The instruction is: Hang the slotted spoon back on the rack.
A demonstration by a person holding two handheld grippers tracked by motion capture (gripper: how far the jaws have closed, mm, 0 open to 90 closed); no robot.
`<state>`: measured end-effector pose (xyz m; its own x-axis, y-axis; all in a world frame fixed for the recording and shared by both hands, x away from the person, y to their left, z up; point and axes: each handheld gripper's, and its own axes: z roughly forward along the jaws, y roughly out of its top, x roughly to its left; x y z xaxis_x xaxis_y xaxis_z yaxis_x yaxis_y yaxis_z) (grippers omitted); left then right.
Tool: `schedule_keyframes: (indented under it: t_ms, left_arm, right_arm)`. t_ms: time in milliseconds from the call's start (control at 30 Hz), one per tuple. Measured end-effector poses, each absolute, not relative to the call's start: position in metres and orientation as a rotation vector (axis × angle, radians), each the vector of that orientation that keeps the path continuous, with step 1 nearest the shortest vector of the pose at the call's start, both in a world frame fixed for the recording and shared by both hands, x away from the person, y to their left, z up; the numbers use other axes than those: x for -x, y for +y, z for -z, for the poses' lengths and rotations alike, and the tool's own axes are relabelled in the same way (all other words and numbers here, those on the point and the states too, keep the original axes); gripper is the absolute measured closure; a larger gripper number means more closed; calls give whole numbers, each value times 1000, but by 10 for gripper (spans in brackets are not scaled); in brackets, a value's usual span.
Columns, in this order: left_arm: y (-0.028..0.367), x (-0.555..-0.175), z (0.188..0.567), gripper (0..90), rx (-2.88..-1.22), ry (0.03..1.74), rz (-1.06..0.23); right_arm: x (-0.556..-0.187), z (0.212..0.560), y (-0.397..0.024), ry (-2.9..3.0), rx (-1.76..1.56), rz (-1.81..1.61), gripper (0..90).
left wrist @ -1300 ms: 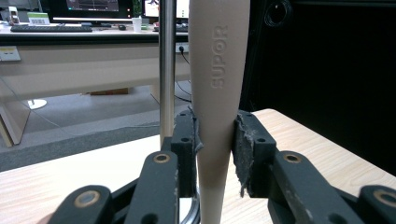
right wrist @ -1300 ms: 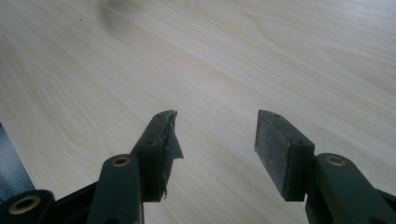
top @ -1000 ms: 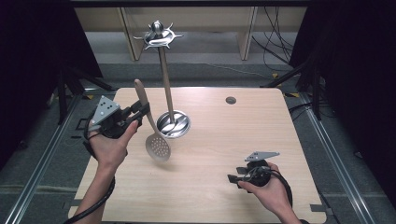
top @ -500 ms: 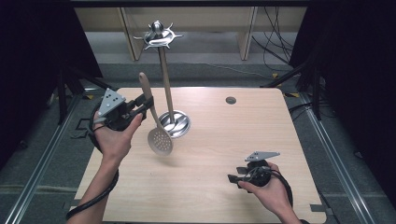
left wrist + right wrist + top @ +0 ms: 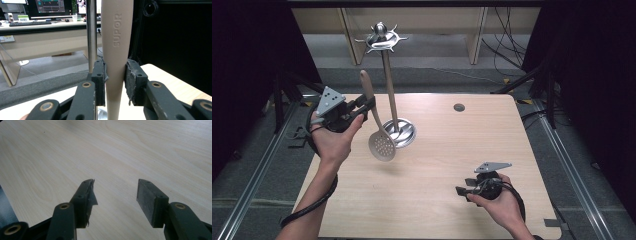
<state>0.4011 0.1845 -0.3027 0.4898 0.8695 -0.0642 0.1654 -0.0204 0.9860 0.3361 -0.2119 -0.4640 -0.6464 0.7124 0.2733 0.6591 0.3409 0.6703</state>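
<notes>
My left gripper (image 5: 368, 106) is shut on the beige handle of a slotted spoon (image 5: 381, 145), which hangs above the table with its perforated metal bowl down, just left of the steel utensil stand (image 5: 387, 80). In the left gripper view the handle (image 5: 116, 50), stamped with a brand name, is clamped upright between both pads, and the stand's pole (image 5: 91, 35) rises just behind it. The stand's round base (image 5: 404, 134) rests on the table and its hooked crown (image 5: 381, 39) tops the pole. Near the table's front right, my right gripper (image 5: 460, 190) sits low, open, its jaws apart over bare wood (image 5: 116, 192).
The light wooden table (image 5: 452, 150) has a small round dark grommet (image 5: 459, 107) at the back. Dark floor and metal rails lie on both sides. Cables trail behind the table's far right corner.
My left gripper has lifted the slotted spoon up and toward the stand's pole, the handle turning more upright. The right gripper has stayed in place.
</notes>
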Motion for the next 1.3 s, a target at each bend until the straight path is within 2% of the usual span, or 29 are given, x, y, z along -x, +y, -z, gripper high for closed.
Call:
schedule_keyframes:
  t_ms: [1300]
  left_arm:
    - [184, -439, 274, 703, -1555, 979, -745]
  right_arm:
    - [-334, 462, -210, 2519, -1302, -1131, 476]
